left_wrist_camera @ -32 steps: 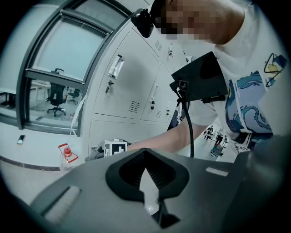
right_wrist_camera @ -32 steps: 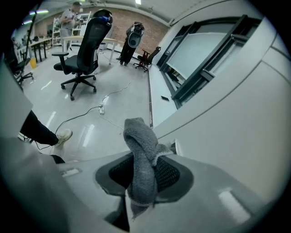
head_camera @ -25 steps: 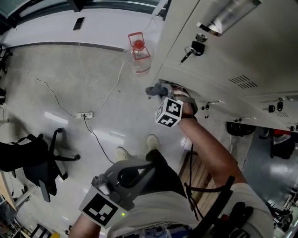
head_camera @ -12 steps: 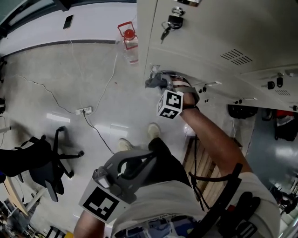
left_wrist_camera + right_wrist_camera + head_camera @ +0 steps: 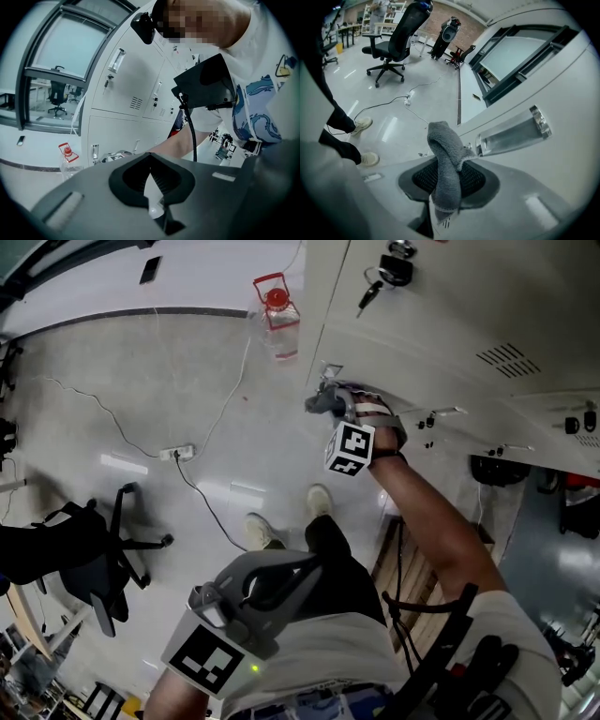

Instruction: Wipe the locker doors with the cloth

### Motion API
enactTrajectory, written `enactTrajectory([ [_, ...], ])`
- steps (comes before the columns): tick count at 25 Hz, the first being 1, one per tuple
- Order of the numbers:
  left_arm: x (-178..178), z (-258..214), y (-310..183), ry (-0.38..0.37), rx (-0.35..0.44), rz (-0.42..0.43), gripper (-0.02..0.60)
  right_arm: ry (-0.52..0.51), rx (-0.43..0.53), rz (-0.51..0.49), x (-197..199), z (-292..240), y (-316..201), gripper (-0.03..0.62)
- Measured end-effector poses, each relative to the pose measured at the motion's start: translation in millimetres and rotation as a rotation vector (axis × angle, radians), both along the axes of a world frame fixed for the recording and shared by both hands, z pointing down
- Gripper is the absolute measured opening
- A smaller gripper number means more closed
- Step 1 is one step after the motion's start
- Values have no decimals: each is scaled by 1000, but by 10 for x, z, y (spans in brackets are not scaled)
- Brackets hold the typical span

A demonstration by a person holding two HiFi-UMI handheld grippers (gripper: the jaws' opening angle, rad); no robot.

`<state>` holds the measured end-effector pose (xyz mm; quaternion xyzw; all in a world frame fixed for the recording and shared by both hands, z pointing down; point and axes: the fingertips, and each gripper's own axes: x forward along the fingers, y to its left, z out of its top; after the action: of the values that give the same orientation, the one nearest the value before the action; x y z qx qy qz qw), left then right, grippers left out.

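Right gripper (image 5: 447, 180) is clamping the cloth (image 5: 445, 159) and holding it to the locker door (image 5: 441, 324) just ahead, beside the handle (image 5: 513, 131). Left gripper (image 5: 151, 187) is hanging idle, jaws together, empty. Wiping seems under way, with other doors left.

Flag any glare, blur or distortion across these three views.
Head view: sharp, but bright patches glare off the glossy grey floor. Left gripper view: strong fisheye, black corners, white metal lockers bowed, mosaic patch on top. Right gripper view: same fisheye; grey terry cloth crisp, shiny door handle glints.
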<state>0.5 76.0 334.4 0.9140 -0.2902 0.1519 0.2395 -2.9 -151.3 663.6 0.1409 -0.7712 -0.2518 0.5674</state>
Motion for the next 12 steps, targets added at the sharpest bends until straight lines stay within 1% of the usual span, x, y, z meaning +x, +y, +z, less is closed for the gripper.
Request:
enactTrajectory([
  [5, -53, 43, 2, 4, -10, -18, 3, 16, 15, -4, -104, 97, -52, 112],
  [7, -66, 58, -7, 7, -10, -21, 3, 20, 19, -4, -90, 144, -61, 114],
  [10, -92, 87, -12, 6, -17, -24, 3, 29, -8, 8, -8, 294, -45, 114],
  [12, -102, 96, -14, 8, -21, -29, 3, 26, -9, 2, 3, 354, -35, 114],
])
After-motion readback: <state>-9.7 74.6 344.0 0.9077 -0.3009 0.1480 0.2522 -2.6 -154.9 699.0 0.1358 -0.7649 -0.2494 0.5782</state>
